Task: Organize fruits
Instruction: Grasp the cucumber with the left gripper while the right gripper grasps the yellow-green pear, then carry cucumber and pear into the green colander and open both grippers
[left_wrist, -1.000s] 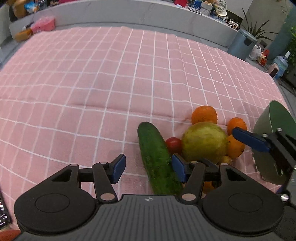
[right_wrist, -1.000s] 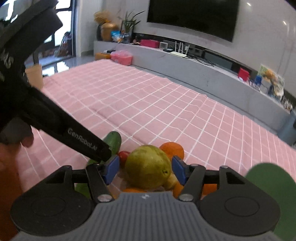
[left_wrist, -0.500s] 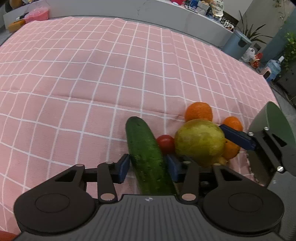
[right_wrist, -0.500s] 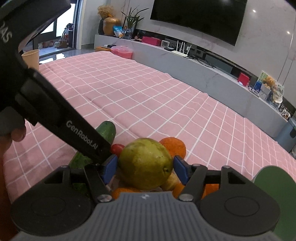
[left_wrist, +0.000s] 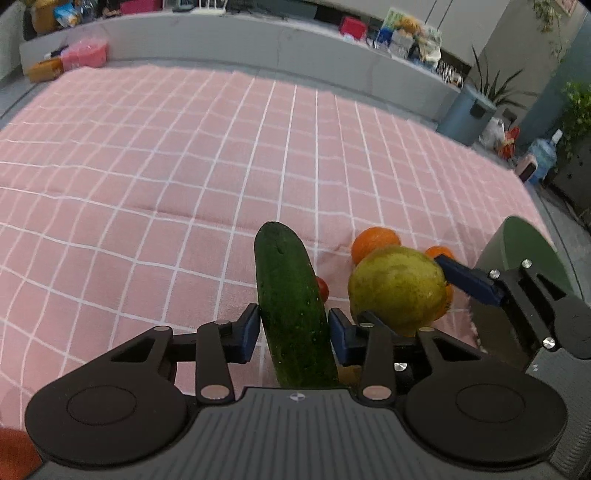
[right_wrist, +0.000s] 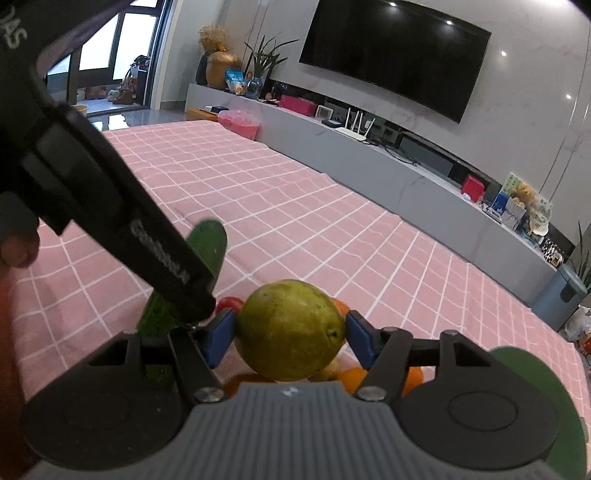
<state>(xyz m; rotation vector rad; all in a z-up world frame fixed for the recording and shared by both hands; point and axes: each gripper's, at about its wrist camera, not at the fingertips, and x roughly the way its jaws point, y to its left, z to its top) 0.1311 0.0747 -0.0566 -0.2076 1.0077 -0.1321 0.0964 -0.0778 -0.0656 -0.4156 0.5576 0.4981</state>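
Left wrist view: left claw (left_wrist: 293, 328) is closed on the cucumber (left_wrist: 291, 302), blue pads pressing both flanks near its mid-length; the far tip points away and appears raised off the pink checked cloth (left_wrist: 147, 184). Right wrist view: right claw (right_wrist: 290, 334) is clamped on a large yellow-green fruit (right_wrist: 290, 330), prob. a guava or pear (exact type not clear), pads on opposite sides at its widest girth.

Step in hand (judged): pick phase complete on both sides, lift/transfer phase starting. Approx. early in the task, since the rest of the pile is unsorted.

Next move req.: raise each item clear of the pile w/o the two claws colliding; they sit just beside each other. Carry to a drop point; a green plate (right_wrist: 535, 387) lies at right, likely target.

Item condition: cucumber dark green, glossy, lightly speckled, straight, firm-looking. Big fruit smooth, mottled, round, so slip risk under a two-pad grip. Beside and below it: oranges (left_wrist: 375, 240) and a small cherry tomato (right_wrist: 229, 304), resting on the cloth, touching or nearly so.
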